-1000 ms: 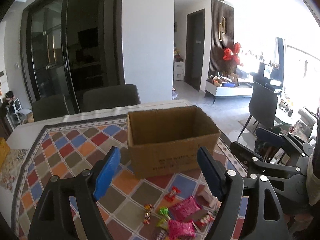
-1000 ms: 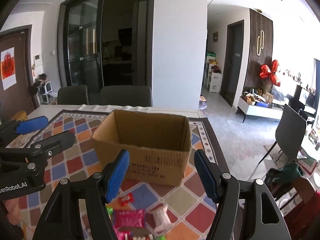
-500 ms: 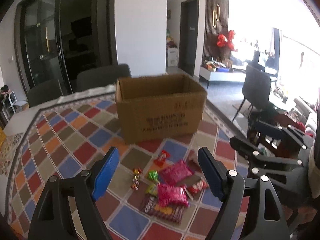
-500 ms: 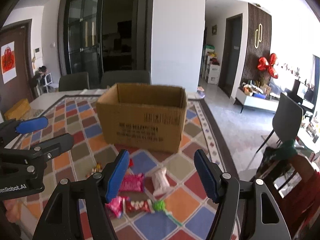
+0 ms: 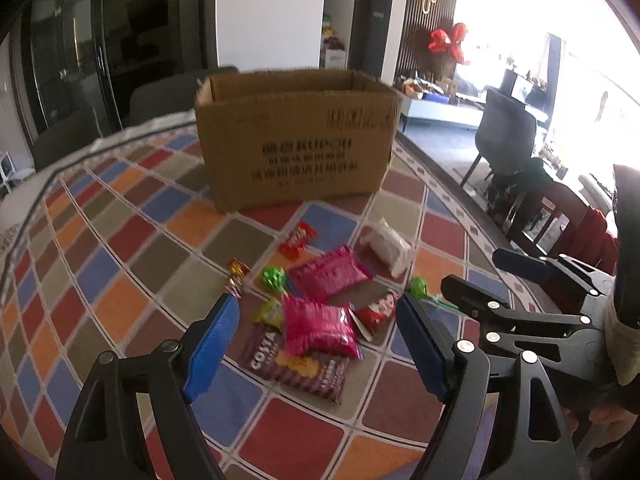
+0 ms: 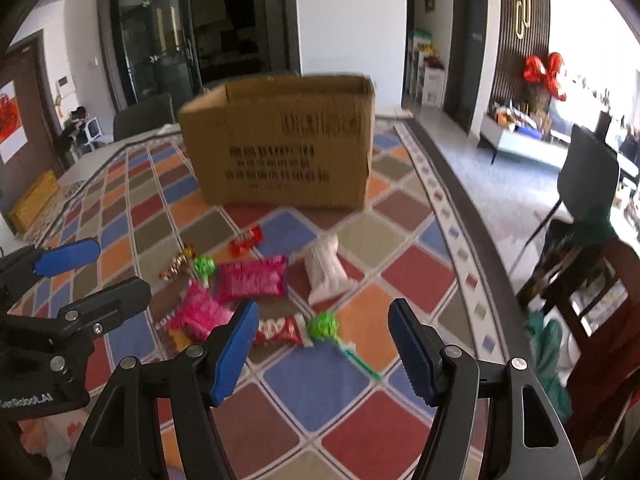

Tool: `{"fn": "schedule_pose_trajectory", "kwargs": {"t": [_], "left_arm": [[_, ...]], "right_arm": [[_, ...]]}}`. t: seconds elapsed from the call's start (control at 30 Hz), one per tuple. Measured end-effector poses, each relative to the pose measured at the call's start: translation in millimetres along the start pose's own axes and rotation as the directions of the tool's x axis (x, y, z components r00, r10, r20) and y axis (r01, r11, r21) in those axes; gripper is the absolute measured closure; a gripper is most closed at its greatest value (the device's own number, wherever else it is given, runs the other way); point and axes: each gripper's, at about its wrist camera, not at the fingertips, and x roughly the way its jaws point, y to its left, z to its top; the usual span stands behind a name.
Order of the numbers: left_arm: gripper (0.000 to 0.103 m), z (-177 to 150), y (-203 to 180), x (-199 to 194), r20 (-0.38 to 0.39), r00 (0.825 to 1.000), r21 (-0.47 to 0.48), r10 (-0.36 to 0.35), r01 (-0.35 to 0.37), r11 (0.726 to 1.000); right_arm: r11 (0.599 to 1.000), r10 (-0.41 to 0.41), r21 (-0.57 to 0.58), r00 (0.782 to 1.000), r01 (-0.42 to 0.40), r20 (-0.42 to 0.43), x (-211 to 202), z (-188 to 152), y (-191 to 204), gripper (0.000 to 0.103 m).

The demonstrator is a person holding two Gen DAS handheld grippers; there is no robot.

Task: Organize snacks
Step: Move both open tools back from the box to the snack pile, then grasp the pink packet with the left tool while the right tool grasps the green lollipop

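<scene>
Brown cardboard box [image 5: 296, 140] sits open at the top on the bright checkered tablecloth [image 5: 120, 264], past a little heap of snacks. My left claw [image 5: 318, 344] hangs spread wide above the heap, holding nothing, and a pink packet [image 5: 320, 326] lies under it on top of a dark Costa packet [image 5: 296, 364]. My right claw [image 6: 322, 350] is spread wide too, above a red candy bar [image 6: 278, 330] and a green lollipop [image 6: 324, 326]. A white packet [image 6: 324, 270] lies near the box.
</scene>
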Motion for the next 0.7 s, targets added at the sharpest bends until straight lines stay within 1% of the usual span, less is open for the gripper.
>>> {"fn": "schedule_pose_trajectory", "kwargs": {"t": [0.1,0.27,0.37,0.53,0.7], "left_arm": [[0.023,-3.3,-0.3,11.1,-0.03,1.0,-0.011,-0.009,0.008,1.0],[0.024,-9.4,6.2,30.2,-0.076,0.997,-0.057,-0.032,0.028,0.998],[0.026,-12.9,9.4,41.8,-0.102,0.994,-0.086,-0.049,0.04,0.995],[0.029,-15.9,11.0,57.2,-0.134,0.99,-0.101,-0.039,0.025,0.995],[0.029,-14.2,12.2,67.3,-0.152,0.988,-0.111,-0.036,0.019,0.994]], "right_arm": [[0.999,0.019,0.033,0.999,-0.017,-0.051,12.7,-5.6,-4.1,0.035],[0.998,0.028,0.064,0.995,-0.022,-0.097,30.7,-11.8,-8.7,0.035],[0.997,0.028,0.072,0.994,-0.02,-0.106,37.7,-14.1,-10.2,0.035],[0.997,0.03,0.08,0.992,-0.021,-0.121,48.6,-15.5,-12.5,0.036],[0.996,0.026,0.09,0.99,-0.014,-0.135,59.3,-15.3,-15.6,0.041]]}}
